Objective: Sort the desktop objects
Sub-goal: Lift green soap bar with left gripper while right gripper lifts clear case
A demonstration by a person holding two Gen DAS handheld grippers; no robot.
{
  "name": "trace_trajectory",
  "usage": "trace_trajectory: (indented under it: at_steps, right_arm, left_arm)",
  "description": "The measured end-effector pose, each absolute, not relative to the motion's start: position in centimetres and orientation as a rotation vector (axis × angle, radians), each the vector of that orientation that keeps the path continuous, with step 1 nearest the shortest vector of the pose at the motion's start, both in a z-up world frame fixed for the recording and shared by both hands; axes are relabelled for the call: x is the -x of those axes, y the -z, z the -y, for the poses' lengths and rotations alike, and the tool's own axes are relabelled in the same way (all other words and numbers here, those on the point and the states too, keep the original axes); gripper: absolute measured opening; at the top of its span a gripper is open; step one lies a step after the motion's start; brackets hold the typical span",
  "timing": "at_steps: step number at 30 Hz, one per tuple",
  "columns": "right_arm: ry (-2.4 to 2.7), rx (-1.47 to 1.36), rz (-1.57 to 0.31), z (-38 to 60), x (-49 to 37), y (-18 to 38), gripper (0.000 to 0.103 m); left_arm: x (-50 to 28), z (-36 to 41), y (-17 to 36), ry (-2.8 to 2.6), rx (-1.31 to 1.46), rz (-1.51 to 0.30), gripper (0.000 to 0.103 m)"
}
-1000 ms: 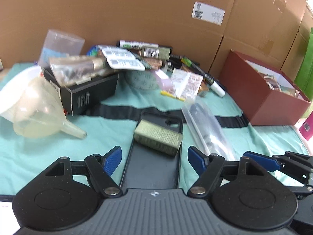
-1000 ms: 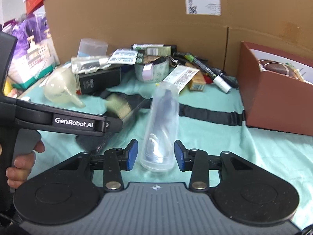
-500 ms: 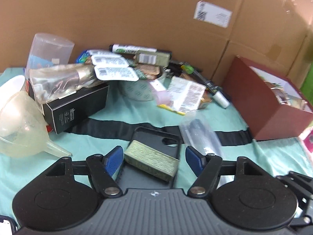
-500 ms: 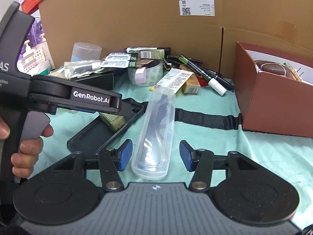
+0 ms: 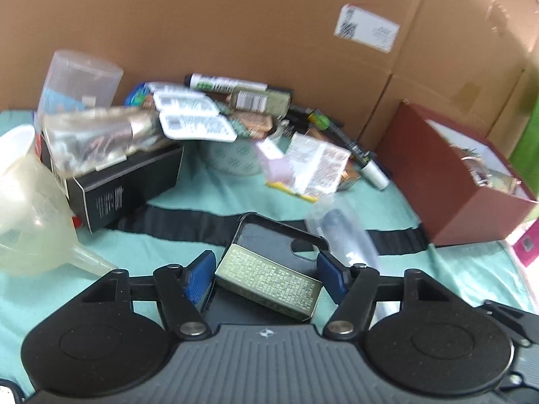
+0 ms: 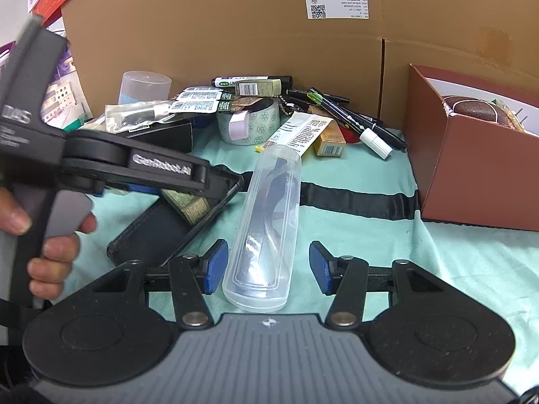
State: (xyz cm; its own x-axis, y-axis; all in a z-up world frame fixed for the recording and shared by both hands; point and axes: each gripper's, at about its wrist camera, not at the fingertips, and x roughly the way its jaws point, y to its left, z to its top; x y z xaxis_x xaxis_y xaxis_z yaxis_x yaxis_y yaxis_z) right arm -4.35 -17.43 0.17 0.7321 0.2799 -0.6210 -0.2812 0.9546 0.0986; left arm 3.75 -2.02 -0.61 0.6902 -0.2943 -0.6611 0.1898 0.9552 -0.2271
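Note:
A small olive-green box (image 5: 267, 281) lies on a black phone case (image 5: 269, 245) on the teal cloth. My left gripper (image 5: 266, 277) is open, its blue pads on either side of the green box, not touching it. A clear plastic case (image 6: 266, 225) lies lengthwise on the cloth. My right gripper (image 6: 266, 267) is open around its near end, with gaps on both sides. The left gripper's body (image 6: 134, 171) shows in the right wrist view above the phone case (image 6: 168, 232).
A red-brown box (image 6: 478, 168) with items inside stands at the right. A pile of markers, a tape roll (image 6: 249, 124), packets and a black box (image 5: 124, 181) lies at the back against cardboard walls. A translucent funnel (image 5: 30, 222) lies at the left.
My left gripper has moved forward so the green box now sits between its pads. My right gripper has opened wider and let go of the clear case, which now rests on the cloth.

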Motion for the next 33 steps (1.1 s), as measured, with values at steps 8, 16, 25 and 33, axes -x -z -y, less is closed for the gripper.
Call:
trace_trajectory:
  at_steps: [8,16,25,33]
  right_arm:
    - [-0.316,0.004,-0.682,17.3,4.5,-0.1,0.052]
    - [-0.32,0.01,-0.692,16.9,4.6,0.1,0.052]
    - [-0.308,0.002,-0.701,17.0,4.4,0.3,0.052]
    - [-0.322,0.011,-0.709,16.6,4.4,0.5,0.052]
  left_arm:
    - [-1.9,1.3,-1.0,0.322,0.185,-0.722,0.069]
    - [-1.2,0.3,-1.7,0.41,0.261,-0.726,0.065]
    - [-0.5,-0.3,-1.0,0.405,0.192,-0.73,0.065]
    - [0.0,2.0,0.4,0.453,0.047,-0.758,0.081]
